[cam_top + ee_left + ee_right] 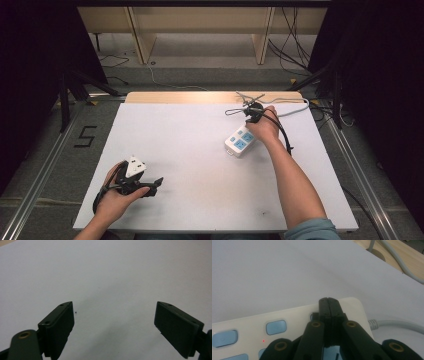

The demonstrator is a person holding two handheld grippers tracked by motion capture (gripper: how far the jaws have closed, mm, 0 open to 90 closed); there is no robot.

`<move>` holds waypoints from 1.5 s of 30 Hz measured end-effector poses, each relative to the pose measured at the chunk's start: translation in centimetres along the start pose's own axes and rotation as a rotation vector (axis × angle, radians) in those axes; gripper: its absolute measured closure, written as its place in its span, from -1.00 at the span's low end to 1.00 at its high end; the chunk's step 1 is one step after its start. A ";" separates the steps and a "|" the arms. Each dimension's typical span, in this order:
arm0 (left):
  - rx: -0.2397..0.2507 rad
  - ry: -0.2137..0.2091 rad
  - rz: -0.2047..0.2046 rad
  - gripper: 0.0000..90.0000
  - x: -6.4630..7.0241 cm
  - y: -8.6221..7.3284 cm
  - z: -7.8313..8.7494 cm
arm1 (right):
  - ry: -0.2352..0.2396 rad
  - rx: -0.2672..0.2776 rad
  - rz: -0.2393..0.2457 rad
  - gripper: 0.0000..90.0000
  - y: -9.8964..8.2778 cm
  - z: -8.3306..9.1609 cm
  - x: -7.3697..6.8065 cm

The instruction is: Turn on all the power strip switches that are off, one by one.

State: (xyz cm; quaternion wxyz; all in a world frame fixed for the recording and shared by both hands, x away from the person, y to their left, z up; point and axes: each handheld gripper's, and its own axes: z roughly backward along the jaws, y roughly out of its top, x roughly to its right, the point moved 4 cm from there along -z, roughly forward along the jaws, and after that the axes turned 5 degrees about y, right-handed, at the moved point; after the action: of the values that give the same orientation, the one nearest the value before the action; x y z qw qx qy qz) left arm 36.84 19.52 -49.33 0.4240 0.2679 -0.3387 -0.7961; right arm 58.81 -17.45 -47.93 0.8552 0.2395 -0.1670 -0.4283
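In the high view, a white power strip (239, 141) with blue sockets lay right of centre on the white table (200, 200), angled, its grey cable (295, 107) running toward the upper right. The right gripper (251, 117) sat at the strip's upper end, just above it in the frame. In the right gripper view its jaws were pressed together with nothing between them, tips over the strip's end near the cable. The left gripper (152, 186) lay at the lower left of the high view, well apart from the strip, jaws spread wide over bare table.
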 end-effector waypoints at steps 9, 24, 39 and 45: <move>0.003 0.001 0.006 -0.64 0.0 0.0 -0.1 | 0.006 0.013 -0.002 1.00 0.1 0.1 -0.1; 0.001 0.001 0.000 -0.64 -0.1 0.1 -0.1 | 0.018 0.027 0.012 1.00 0.6 0.9 -0.7; 0.003 0.002 0.000 -0.64 0.0 0.1 -0.1 | 0.042 0.008 0.026 1.00 0.7 1.6 -1.2; 0.003 0.003 -0.002 -0.64 0.0 0.1 -0.1 | 0.052 0.000 0.034 1.00 0.7 1.8 -1.6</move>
State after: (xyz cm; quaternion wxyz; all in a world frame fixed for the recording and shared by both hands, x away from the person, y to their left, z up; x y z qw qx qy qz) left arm 36.93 19.48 -49.31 0.4233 0.2698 -0.3389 -0.7957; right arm 57.46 -16.33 -46.20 0.8664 0.2478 -0.1488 -0.4072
